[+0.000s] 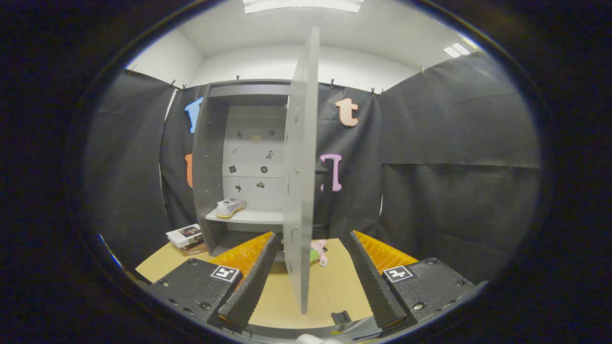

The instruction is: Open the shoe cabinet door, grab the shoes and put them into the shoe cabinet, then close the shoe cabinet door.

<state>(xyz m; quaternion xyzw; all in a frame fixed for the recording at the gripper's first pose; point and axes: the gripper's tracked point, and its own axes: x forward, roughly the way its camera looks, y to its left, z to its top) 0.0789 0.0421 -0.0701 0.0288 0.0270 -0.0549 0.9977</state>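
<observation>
The gripper (311,282) has its fingers spread wide, clamping nothing; the door (301,181) stands edge-on between them, its lower edge nearer the left finger, though whether it touches cannot be told. Left of the door, at centre frame, the cabinet (210,157) is open, a shoe (230,208) on its shelf. Bare table (334,291) lies between door and right finger. Books (185,237) sit at lower left beside the cabinet, and a pink object (319,252) just right of the door.
</observation>
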